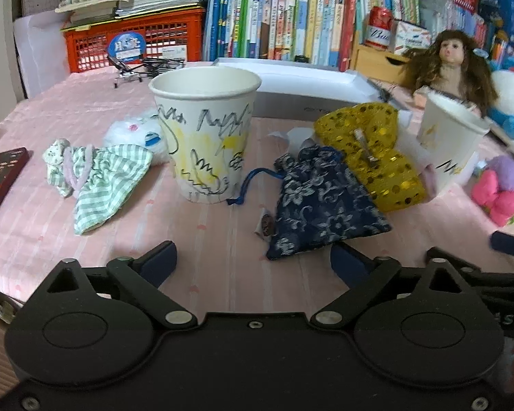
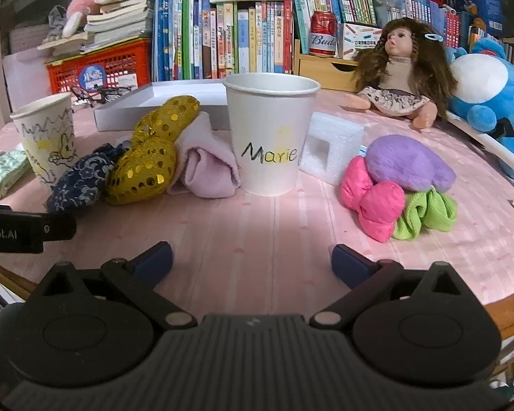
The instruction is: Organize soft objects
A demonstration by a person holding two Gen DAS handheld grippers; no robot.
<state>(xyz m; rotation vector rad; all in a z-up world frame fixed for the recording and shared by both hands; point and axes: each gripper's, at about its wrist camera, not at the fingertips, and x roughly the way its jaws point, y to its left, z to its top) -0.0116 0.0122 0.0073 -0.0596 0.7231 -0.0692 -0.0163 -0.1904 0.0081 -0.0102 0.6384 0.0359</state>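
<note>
My left gripper (image 1: 253,260) is open and empty, low over the pink tablecloth. Ahead stand a scribbled paper cup (image 1: 205,137), a blue floral pouch (image 1: 322,202), a gold sequin bow (image 1: 370,150), a green checked cloth (image 1: 99,178) and a white fluffy toy (image 1: 137,133). My right gripper (image 2: 252,260) is open and empty in front of the "Marie" cup (image 2: 270,137). A pink cloth (image 2: 205,164) and the gold bow (image 2: 150,157) lie left of it. A purple plush (image 2: 407,162), pink bow (image 2: 373,202) and green scrunchie (image 2: 425,215) lie right.
A doll (image 2: 404,75) and a blue plush (image 2: 490,99) sit at the back right. A white tray (image 2: 161,102) and white foam block (image 2: 332,147) lie behind the cups. A dark remote (image 1: 0,178) lies at the far left. Bookshelves stand behind.
</note>
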